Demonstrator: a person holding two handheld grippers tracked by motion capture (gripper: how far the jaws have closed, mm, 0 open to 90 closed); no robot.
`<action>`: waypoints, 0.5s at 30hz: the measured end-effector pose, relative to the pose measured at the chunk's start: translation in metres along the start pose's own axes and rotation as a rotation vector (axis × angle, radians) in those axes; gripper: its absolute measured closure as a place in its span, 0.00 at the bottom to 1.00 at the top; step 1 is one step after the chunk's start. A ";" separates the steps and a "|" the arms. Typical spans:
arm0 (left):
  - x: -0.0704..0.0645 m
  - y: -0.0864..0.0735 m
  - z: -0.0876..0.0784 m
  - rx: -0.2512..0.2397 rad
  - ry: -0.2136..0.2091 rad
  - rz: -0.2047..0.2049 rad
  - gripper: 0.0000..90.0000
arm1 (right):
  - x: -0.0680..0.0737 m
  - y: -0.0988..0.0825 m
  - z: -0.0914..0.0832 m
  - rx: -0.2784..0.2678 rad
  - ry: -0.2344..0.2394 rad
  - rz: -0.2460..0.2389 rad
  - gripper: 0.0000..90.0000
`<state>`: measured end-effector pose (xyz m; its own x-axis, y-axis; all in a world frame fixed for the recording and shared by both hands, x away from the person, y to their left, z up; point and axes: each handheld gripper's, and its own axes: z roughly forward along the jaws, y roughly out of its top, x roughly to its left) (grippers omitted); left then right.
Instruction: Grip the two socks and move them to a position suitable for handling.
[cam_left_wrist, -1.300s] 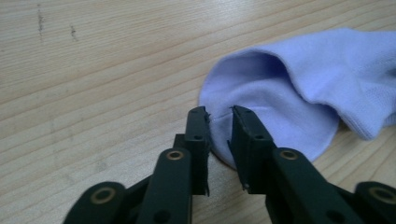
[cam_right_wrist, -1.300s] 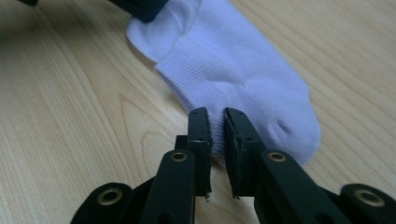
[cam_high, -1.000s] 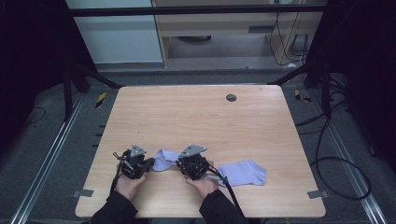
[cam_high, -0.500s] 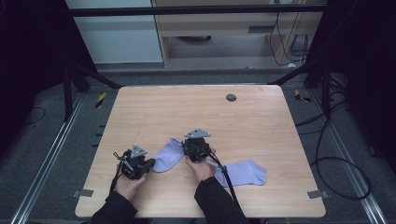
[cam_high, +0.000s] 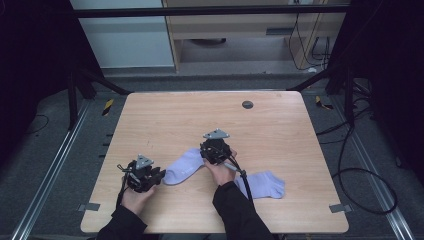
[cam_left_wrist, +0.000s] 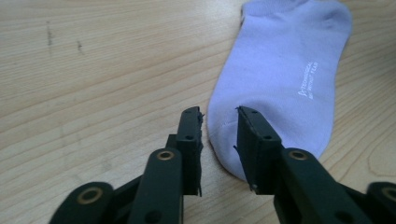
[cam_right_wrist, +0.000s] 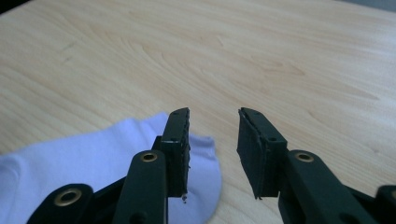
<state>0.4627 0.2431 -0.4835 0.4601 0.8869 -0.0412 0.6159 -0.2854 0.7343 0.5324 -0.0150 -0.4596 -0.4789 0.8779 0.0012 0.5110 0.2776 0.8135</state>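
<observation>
The jaws of the left gripper (cam_left_wrist: 219, 128) are standing apart, having just been opening, and they are grasping nothing: in the left gripper view the rounded end of the near sock (cam_left_wrist: 285, 79) is lying flat on the desk (cam_left_wrist: 93, 70) between and just below the two black tips, with neither pad pressing on the fabric. The jaws of the right gripper (cam_right_wrist: 214, 140) are likewise standing released, having just been opening; in the right gripper view the left jaw is hovering over the edge of the same pale lilac sock, whose end is reaching only to that jaw, while bare wood is showing in the gap and beyond. In the high view the left gripper (cam_high: 150, 176) is sitting near the front left of the desk, just beside one end of the near sock (cam_high: 184, 166), and the right gripper (cam_high: 214, 150) is sitting over the other end, so the sock is lying stretched out between the two. A second sock (cam_high: 265, 184) of the same colour is lying flat to the right of the person's right forearm, close to the front edge and apart from both grippers. A small dark round fitting (cam_high: 247, 104) is sitting in the desk surface near the far edge, well apart from the socks.
</observation>
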 end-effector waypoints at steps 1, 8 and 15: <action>-0.001 0.000 0.000 -0.002 0.001 -0.004 0.75 | -0.001 -0.001 0.000 0.019 0.006 0.000 0.70; -0.008 -0.003 0.004 0.040 0.009 0.019 0.73 | -0.003 -0.016 0.014 0.143 0.043 -0.018 0.70; -0.010 -0.004 0.009 0.074 0.014 0.019 0.80 | -0.004 -0.024 0.022 0.180 0.043 -0.017 0.78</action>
<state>0.4617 0.2319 -0.4924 0.4632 0.8861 -0.0175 0.6531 -0.3279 0.6826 0.5381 -0.0165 -0.4918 -0.5166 0.8561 0.0162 0.6202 0.3610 0.6964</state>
